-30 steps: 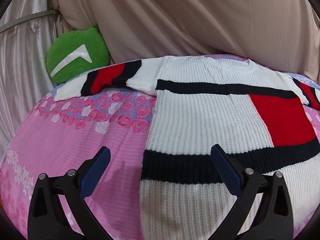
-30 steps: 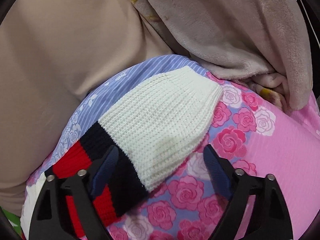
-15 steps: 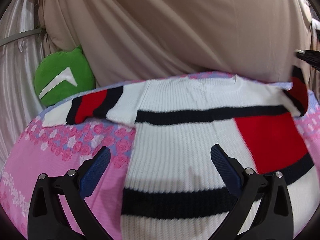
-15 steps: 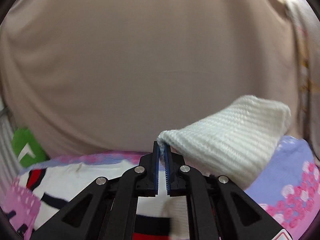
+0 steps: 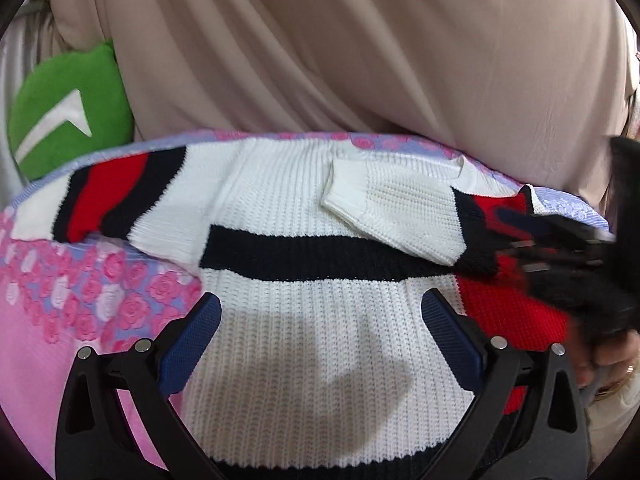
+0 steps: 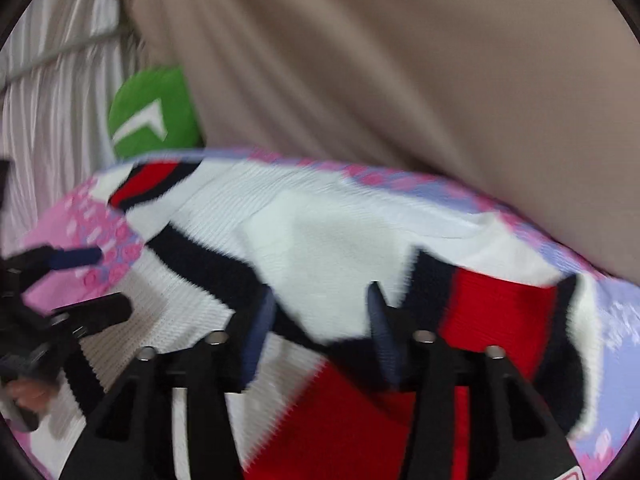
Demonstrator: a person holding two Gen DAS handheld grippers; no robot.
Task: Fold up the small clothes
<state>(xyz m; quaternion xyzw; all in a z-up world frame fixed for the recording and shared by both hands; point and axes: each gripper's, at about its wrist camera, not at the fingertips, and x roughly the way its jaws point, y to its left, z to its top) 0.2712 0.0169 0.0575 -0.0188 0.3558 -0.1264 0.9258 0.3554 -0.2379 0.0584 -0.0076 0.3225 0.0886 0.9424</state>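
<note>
Left gripper: your left gripper hovers with its blue-padded fingers spread wide over the lower white body of the sweater, holding nothing.
Right gripper: your right gripper has its fingers apart over the folded sleeve, with no cloth between them; this view is blurred, so whether the pads touch the knit cannot be told. From the left wrist view it shows at the right edge, also blurred.
Sweater: the white ribbed knit sweater with black bands and red blocks lies flat, front up, on the bedcover.
Right sleeve: the sleeve with white cuff and black-and-red stripes lies folded inward across the chest, its cuff near the neckline.
Left sleeve: the other striped sleeve stretches out to the side, away from the body, onto the bedcover.
Bedcover: the pink and lilac quilt printed with roses lies under the whole garment.
Background: a beige draped cloth hangs behind the bed, and a green round cushion with a white mark sits at its left.
</note>
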